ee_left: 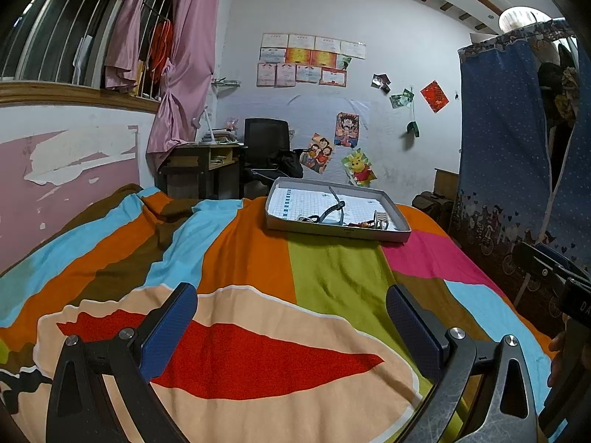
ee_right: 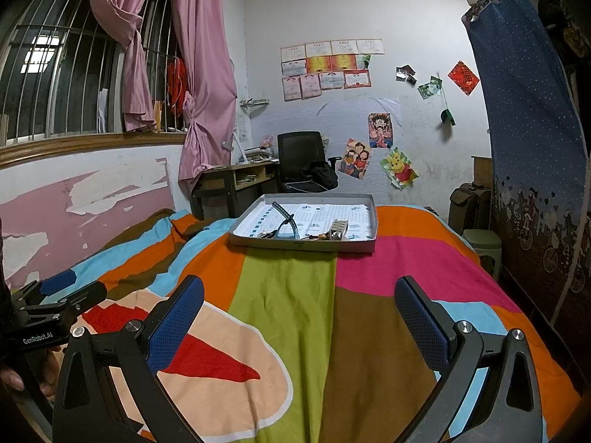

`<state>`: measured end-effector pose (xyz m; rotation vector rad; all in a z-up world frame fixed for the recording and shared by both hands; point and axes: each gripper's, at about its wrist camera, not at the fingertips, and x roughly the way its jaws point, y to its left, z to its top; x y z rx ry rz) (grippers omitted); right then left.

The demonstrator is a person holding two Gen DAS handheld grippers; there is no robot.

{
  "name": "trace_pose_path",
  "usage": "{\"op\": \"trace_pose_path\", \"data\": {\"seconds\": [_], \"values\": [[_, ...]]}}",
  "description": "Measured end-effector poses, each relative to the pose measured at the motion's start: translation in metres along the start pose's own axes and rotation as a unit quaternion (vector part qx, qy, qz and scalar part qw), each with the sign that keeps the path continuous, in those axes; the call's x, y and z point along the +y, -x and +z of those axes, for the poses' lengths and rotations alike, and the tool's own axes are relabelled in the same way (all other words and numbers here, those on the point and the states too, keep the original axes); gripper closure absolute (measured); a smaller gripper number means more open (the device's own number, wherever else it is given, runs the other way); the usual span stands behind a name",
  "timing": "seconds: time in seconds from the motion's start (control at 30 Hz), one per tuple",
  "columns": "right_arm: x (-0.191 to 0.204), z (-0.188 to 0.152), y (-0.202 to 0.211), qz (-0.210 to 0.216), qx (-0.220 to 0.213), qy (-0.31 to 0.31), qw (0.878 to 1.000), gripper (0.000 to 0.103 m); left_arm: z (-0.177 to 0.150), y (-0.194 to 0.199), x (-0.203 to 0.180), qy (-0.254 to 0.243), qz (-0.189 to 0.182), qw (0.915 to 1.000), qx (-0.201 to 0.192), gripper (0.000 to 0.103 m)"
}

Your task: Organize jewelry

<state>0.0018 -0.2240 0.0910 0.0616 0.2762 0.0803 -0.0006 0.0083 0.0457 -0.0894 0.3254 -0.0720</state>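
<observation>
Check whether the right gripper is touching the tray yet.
Apart. In the right wrist view the right gripper is open over the bedspread, with a wide stretch of cloth between its fingers and the tray.

- The room was evenly lit from overhead; a ceiling lamp glared white at the top right of the left wrist view.
- Beyond the barred window it was dark, save one small bright patch.
- Shadows on the bedspread were soft and faint.
- Both views bent strongly toward the edges, with black corners.
- The fingers nearest the lens looked slightly soft.
</observation>
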Motion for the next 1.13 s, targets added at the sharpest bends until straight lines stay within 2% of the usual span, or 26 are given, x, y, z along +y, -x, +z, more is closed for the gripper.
{"op": "trace_pose_path", "data": {"seconds": [0.53,0.8,1.13], "values": [[-0.002,-0.001,0.0,0.001,0.0,0.0,1.0,0.001,0.004,0.004,0.001,0.003,0.009,0.9999,0.008,0.0],[-0.002,-0.001,0.002,0.0,0.0,0.0,1.0,0.001,0.009,0.006,-0.004,-0.025,0.01,0.9995,0.016,0.0],[-0.003,-0.001,0.001,0.001,0.0,-0.001,1.0,0.001,0.01,0.001,0.0,-0.025,0.016,0.9994,0.015,0.0]]}}
